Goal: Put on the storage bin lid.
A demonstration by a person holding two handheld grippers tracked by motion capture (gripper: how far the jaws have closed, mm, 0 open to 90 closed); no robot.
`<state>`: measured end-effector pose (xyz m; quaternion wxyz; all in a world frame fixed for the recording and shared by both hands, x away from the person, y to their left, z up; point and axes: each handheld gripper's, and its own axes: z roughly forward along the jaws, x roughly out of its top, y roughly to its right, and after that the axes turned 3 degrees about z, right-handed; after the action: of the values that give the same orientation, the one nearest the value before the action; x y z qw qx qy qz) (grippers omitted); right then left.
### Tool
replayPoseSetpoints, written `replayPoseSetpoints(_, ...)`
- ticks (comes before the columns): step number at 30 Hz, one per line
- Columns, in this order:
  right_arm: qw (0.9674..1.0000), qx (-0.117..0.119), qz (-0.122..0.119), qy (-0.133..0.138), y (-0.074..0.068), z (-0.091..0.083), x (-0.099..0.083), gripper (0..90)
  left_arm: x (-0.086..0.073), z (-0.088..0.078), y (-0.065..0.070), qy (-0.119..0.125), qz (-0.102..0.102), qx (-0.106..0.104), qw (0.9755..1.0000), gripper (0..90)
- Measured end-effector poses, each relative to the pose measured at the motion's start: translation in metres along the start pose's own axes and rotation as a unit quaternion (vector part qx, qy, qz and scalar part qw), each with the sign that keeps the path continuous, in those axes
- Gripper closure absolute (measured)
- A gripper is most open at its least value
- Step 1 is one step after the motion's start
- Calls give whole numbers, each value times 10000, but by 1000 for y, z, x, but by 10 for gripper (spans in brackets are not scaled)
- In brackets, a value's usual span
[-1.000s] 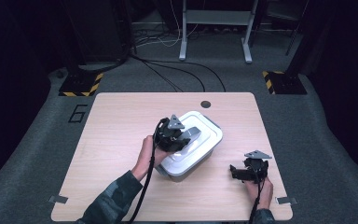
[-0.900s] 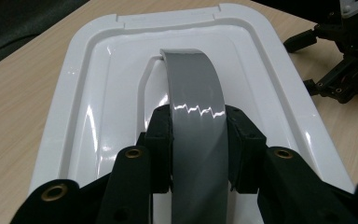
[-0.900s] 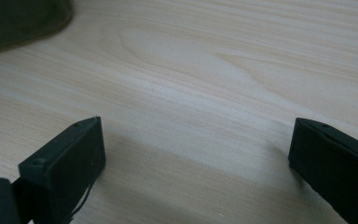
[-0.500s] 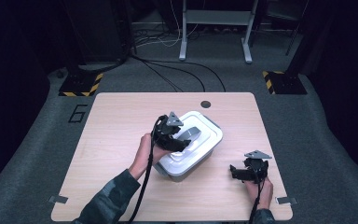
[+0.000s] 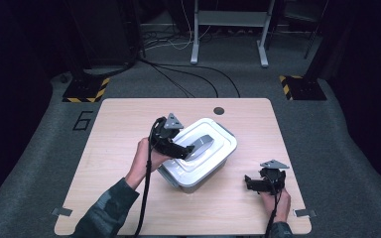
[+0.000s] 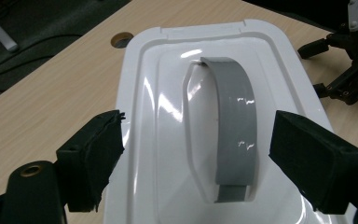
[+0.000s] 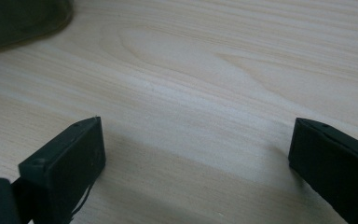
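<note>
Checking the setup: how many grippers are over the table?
2: the left gripper above the white box's grey handle, the right gripper low over the table near its front right.

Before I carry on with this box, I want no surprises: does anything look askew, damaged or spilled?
Little stands out. The white plastic lidded box sits skewed to the edges of the light wooden table, its grey handle lying flat in the lid's recess. No spill or crack shows. The left claw, whose jaws have just been opening, straddles the handle without touching it.

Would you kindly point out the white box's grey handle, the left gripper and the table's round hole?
grey handle (image 6: 235,126), left gripper view, mid-strap.
left gripper (image 5: 188,151), high view, between fingertips.
round hole (image 5: 219,110), high view, centre.
</note>
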<state>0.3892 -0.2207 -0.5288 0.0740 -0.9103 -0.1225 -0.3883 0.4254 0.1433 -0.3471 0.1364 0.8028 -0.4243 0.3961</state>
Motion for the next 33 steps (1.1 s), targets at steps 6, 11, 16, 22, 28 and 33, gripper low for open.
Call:
replayPoseSetpoints(6,10000,2,0,0,0,0,0,31,-9,-15,-13,76,-164,149,9997,133)
replayPoseSetpoints(11,10000,1,0,1,0,0,0,30,-20,-29,-28,111,-289,304,9991,119)
replayPoseSetpoints(16,10000,0,1,1,0,0,0,30,-31,-38,-38,106,-403,406,9983,105)
replayPoseSetpoints(22,10000,0,1,1,0,0,0,30,-50,-45,-47,37,-536,541,9971,71)
replayPoseSetpoints(28,10000,0,-1,2,0,0,0,30,-73,-51,-56,-97,-696,645,9954,46)
replayPoseSetpoints(33,10000,0,3,1,0,0,0,30,-93,-52,-61,-168,-807,754,9937,28)
